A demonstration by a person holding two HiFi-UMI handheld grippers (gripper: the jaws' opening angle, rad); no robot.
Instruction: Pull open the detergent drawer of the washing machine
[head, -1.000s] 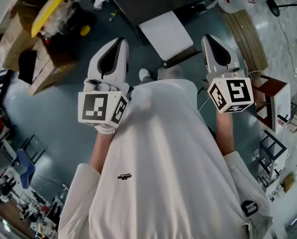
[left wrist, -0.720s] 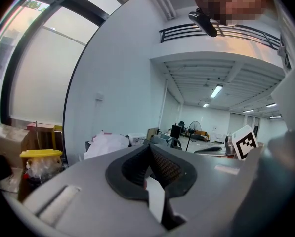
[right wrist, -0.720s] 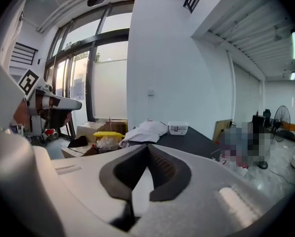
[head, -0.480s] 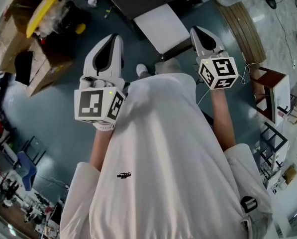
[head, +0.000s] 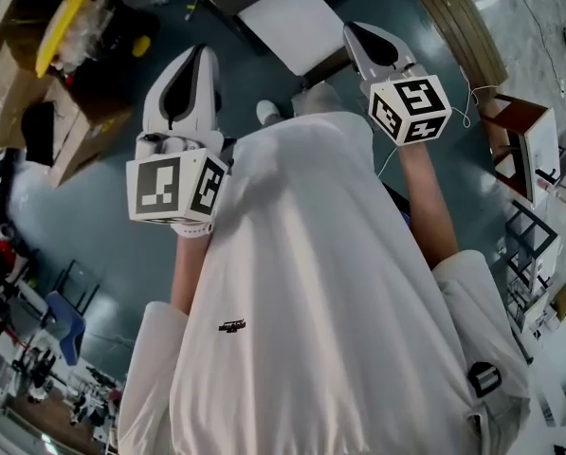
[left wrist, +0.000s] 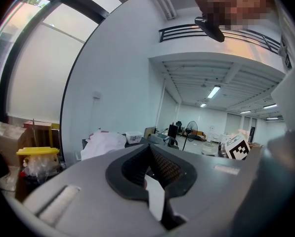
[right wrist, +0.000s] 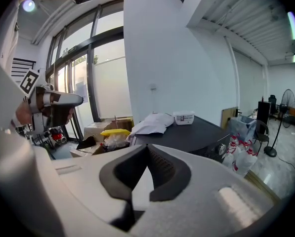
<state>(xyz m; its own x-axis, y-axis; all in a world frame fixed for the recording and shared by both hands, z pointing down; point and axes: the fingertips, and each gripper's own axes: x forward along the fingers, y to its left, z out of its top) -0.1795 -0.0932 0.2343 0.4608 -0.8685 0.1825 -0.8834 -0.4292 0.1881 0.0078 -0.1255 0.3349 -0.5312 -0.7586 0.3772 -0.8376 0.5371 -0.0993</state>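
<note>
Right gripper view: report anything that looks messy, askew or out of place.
A white cloth lies crumpled in a heap on the dark table, beside a small white box. Left of the table, cardboard boxes and a yellow lid sit in a loose clutter. Nothing looks spilled or broken.

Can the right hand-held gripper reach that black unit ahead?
Probably, once it moves closer: the right hand-held gripper is shut, empty, and nothing stands between it and the black unit.
</note>
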